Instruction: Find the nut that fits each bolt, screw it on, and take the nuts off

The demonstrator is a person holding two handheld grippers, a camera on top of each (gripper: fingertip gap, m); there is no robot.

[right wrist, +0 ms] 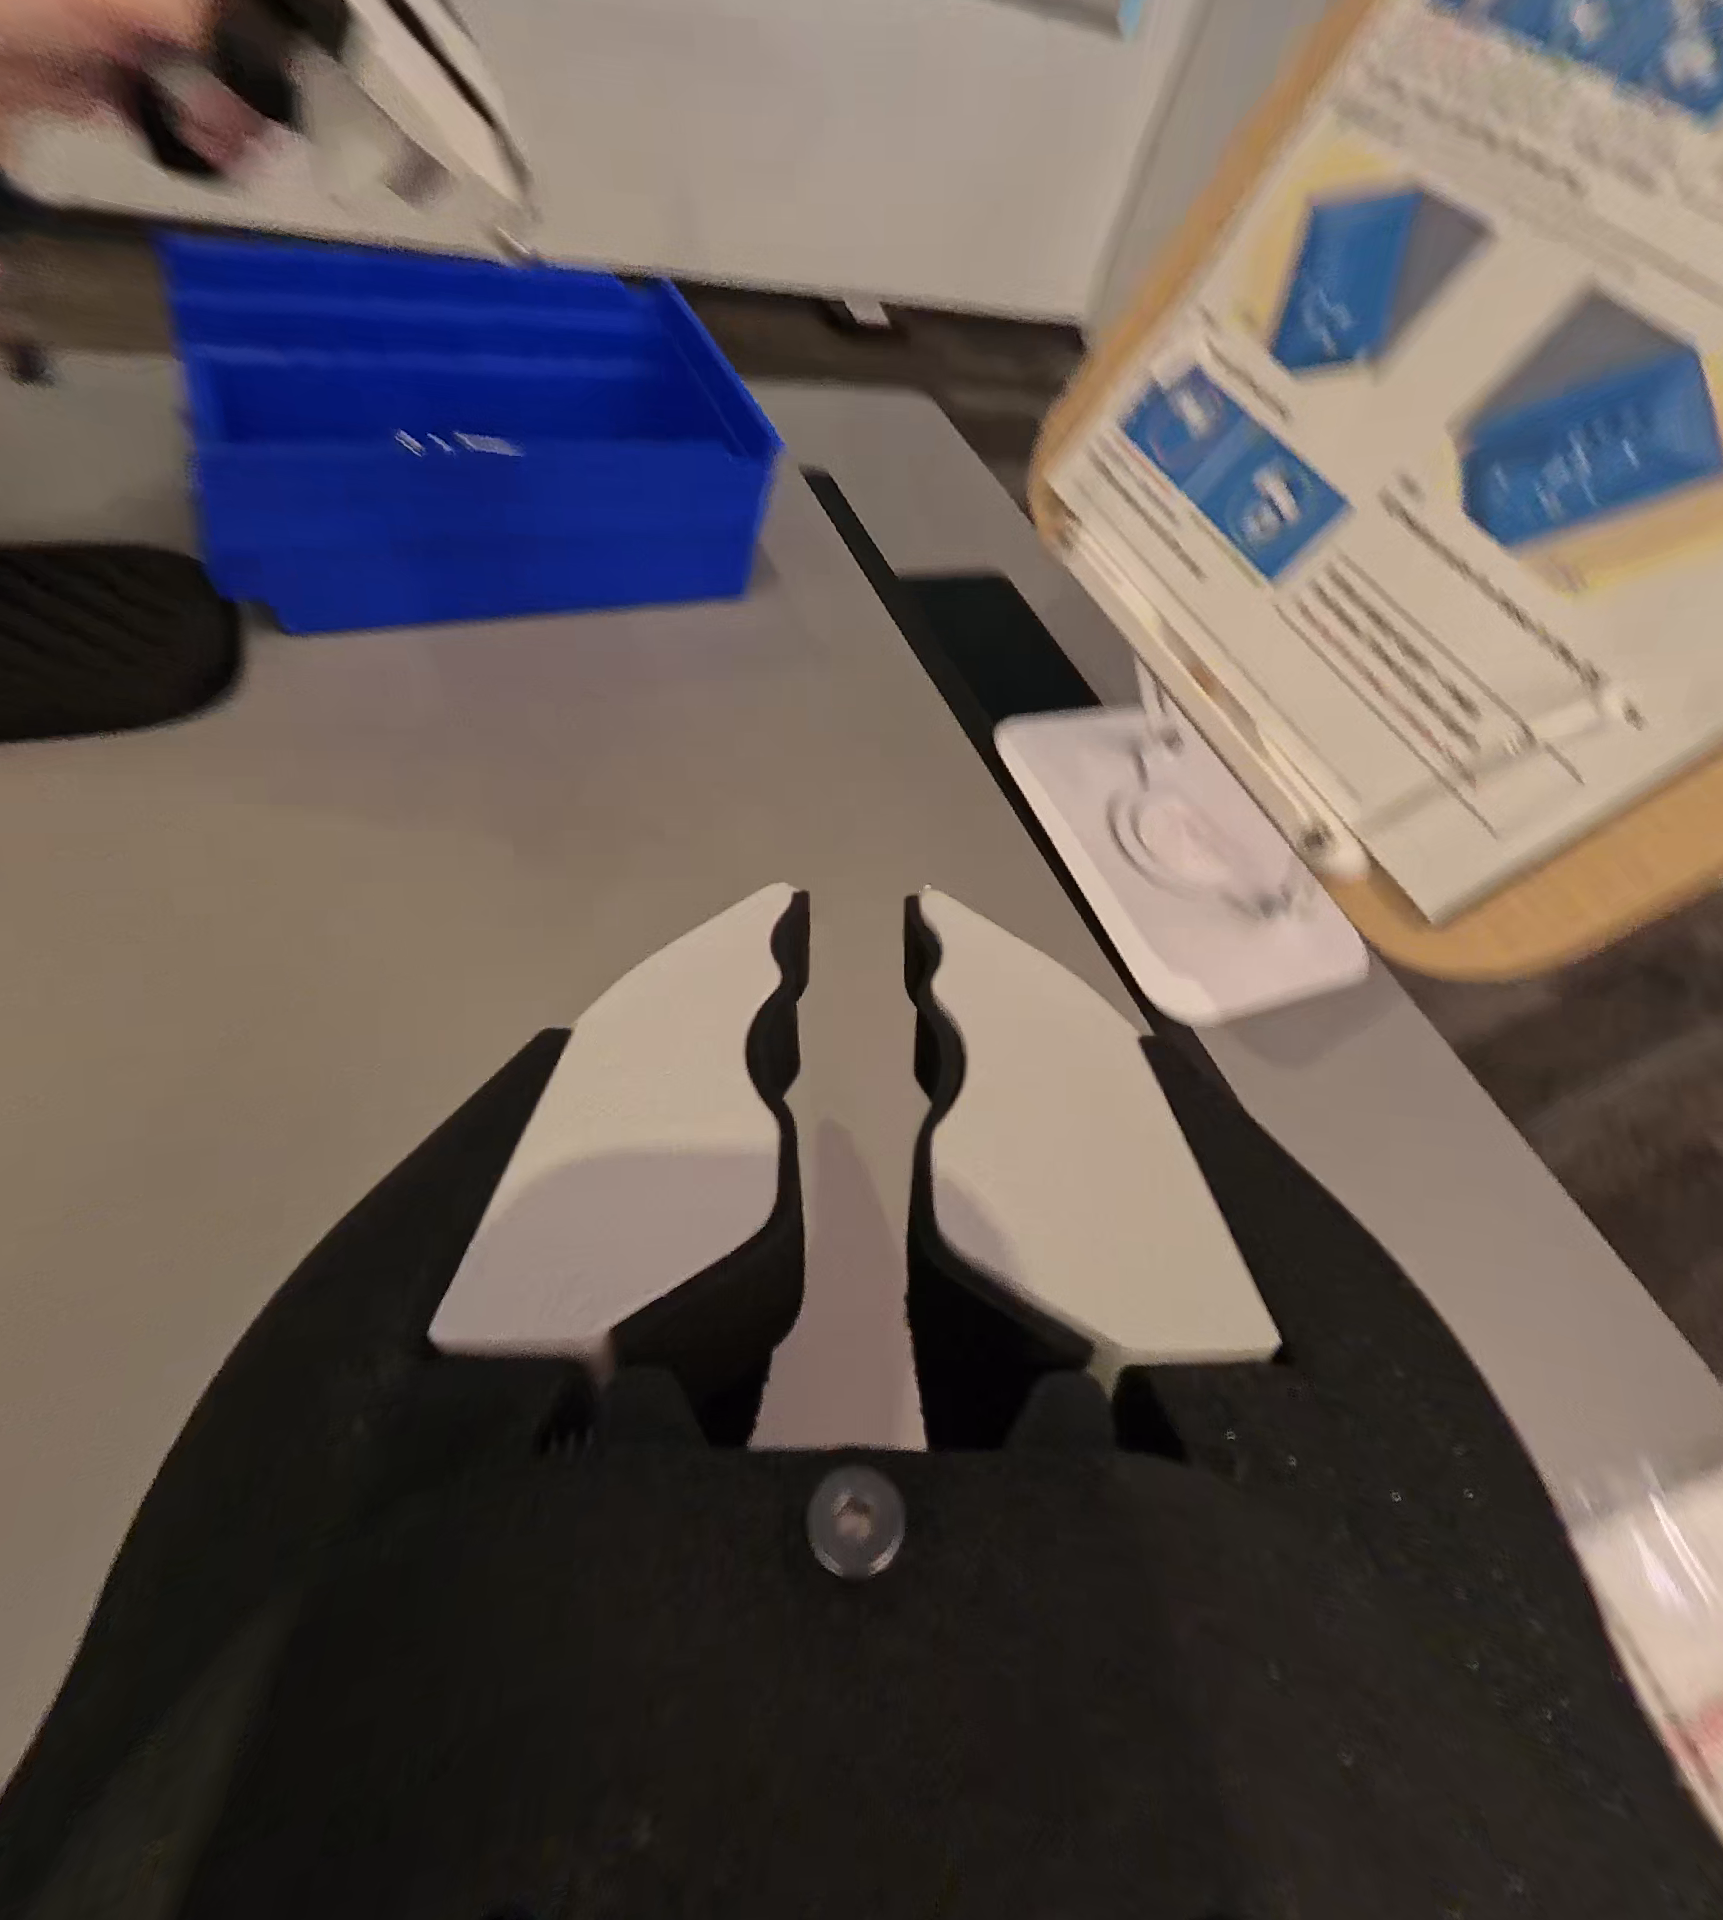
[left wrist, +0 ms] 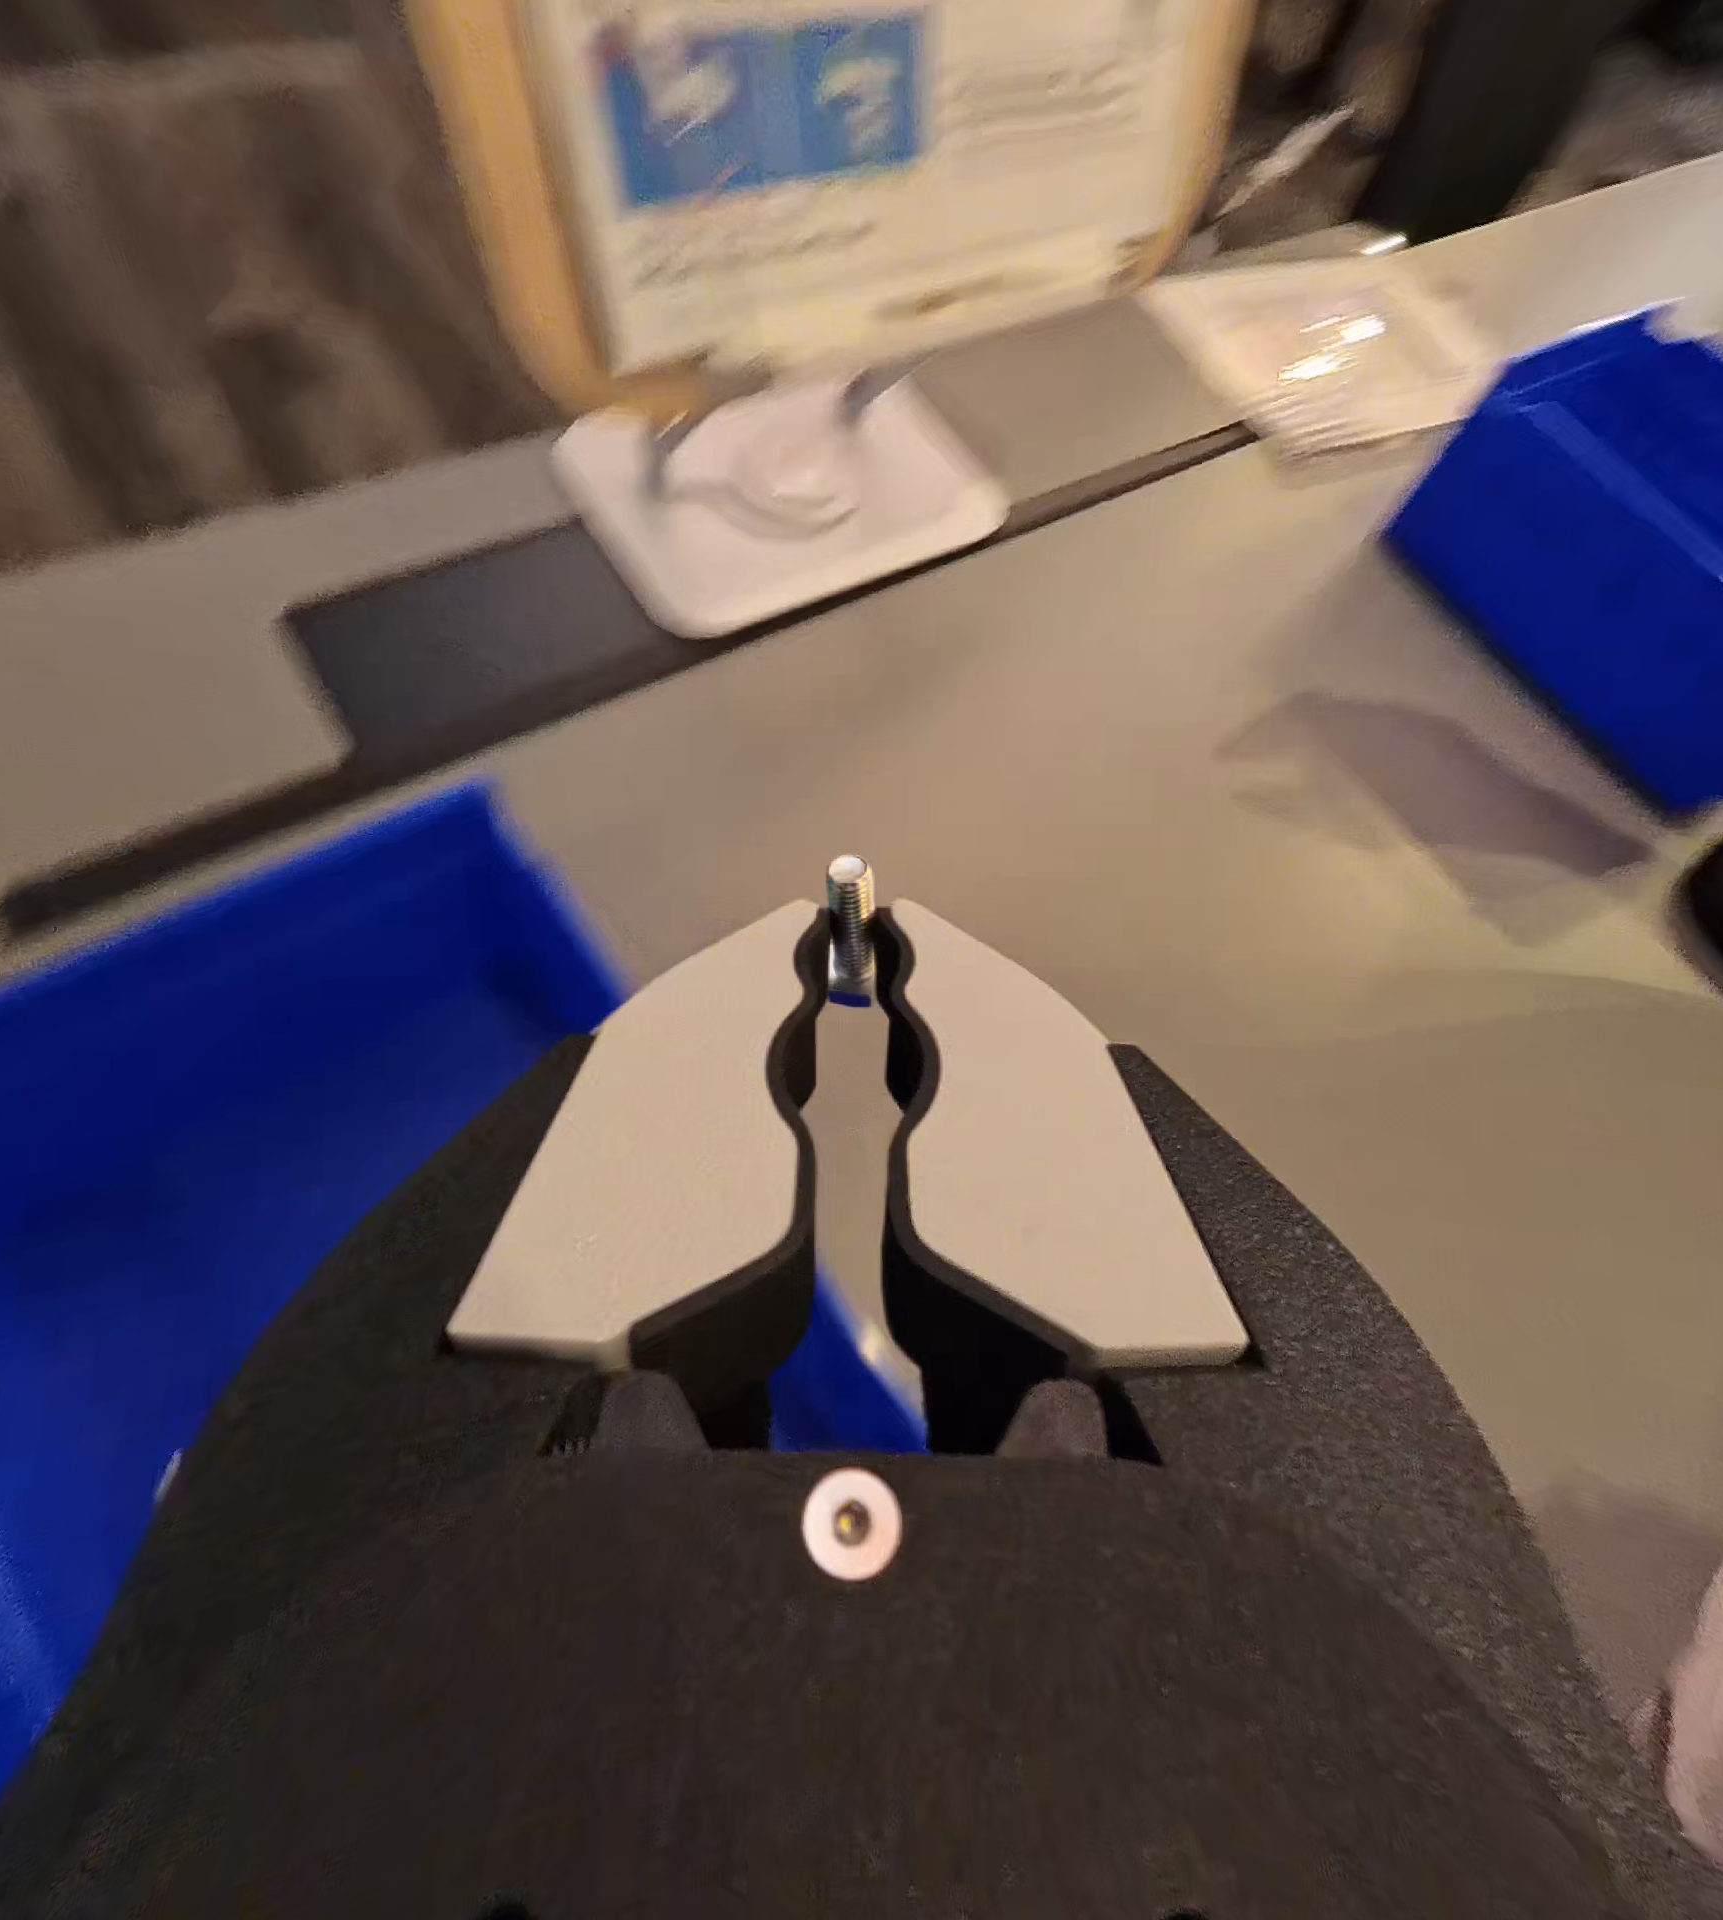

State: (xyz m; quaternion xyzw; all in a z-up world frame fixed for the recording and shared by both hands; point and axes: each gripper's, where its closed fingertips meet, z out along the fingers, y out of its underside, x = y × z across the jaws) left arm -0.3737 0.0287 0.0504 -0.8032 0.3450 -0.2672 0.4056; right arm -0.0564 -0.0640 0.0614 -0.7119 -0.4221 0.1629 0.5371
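A silver bolt (left wrist: 849, 920) is pinched at the very tip of the left gripper (left wrist: 852, 914), its threaded shank pointing forward past the fingertips and its head end tucked back in the first scallop between the two grey fingers (left wrist: 670, 1132); the fingers are drawn narrow around it, gripping it by the shank; the bolt is held in the air above the grey table (left wrist: 1096, 831), beside the near edge of a blue bin (left wrist: 213, 1039) that fills the lower left of the left wrist view; a second blue bin (left wrist: 1615, 582) stands well apart at the right of that view, blurred by motion; behind, a wood-framed instruction board (left wrist: 836, 177) rises on a white square base (left wrist: 784, 499) at the far side of the table, next to a dark strip running along the table; in the right wrist view the right gripper (right wrist: 857, 904) hovers over bare table (right wrist: 369, 935), its fingers (right wrist: 659, 1122) parted by a narrow gap with nothing between them; farther off in that view the blue bin (right wrist: 462, 436) holds a few small silver pieces (right wrist: 457, 445), too blurred to tell nuts from bolts; above the bin's far corner the left gripper (right wrist: 514, 234) shows as a smear, held in a person's hand (right wrist: 26, 73); the instruction board (right wrist: 1459, 468) leans in at the right, its white base (right wrist: 1189, 883) just beyond the right fingertips.
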